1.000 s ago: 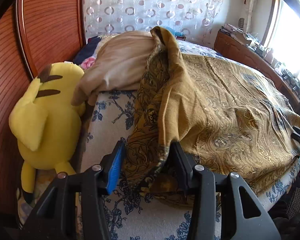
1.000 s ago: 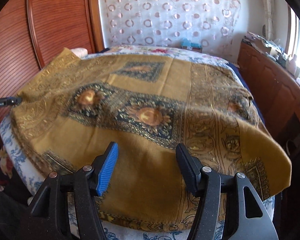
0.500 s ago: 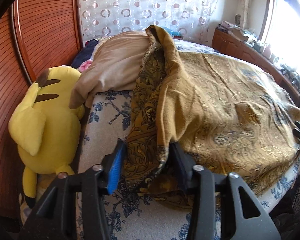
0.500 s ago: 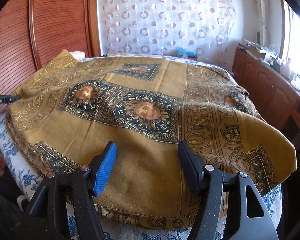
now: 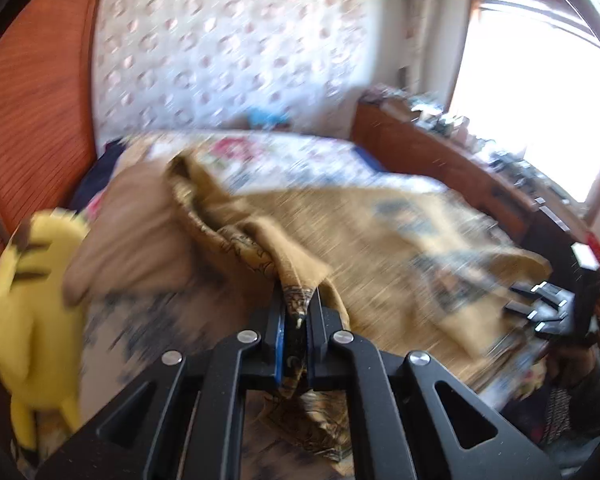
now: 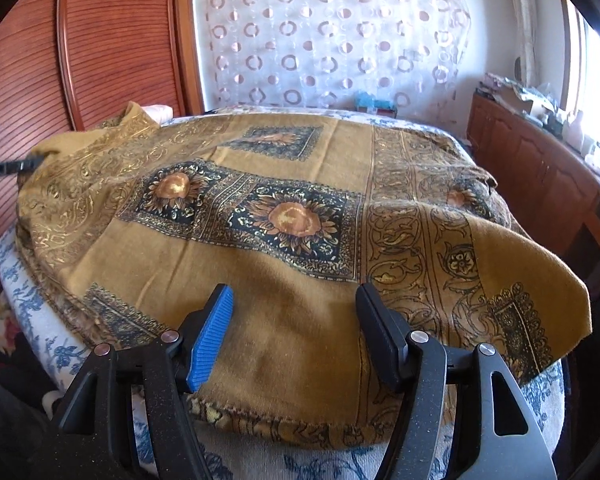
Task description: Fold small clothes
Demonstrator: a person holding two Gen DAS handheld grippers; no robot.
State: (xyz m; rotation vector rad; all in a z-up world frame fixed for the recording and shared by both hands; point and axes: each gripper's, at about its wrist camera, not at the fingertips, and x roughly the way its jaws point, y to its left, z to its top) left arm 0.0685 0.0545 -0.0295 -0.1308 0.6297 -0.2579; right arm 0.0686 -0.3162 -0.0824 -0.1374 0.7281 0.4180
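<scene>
A mustard-gold patterned cloth [image 6: 292, 220] with dark sunflower squares lies spread over the bed. In the left wrist view the same cloth [image 5: 380, 232] is blurred by motion. My left gripper [image 5: 296, 300] has its jaws closing tight on a bunched edge of that cloth, pads pressing it, and the pinched fold is raised off the mattress. My right gripper [image 6: 294, 296] hovers open just above the cloth's near edge, nothing between its fingers. The right gripper [image 5: 548, 308] also shows at the far right of the left wrist view. The left gripper's tip [image 6: 8, 168] shows at the cloth's far left corner.
A yellow plush toy [image 5: 28, 300] and a beige pillow [image 5: 140, 232] lie at the left, by the wooden panel [image 5: 32, 100]. The blue-flowered sheet [image 6: 28, 292] shows around the cloth. A wooden dresser [image 6: 540, 168] with clutter runs along the right, under the window.
My left gripper has shut on the cloth's bunched edge and swung up and away with it, blurring its view. The right gripper has stayed open over the near edge.
</scene>
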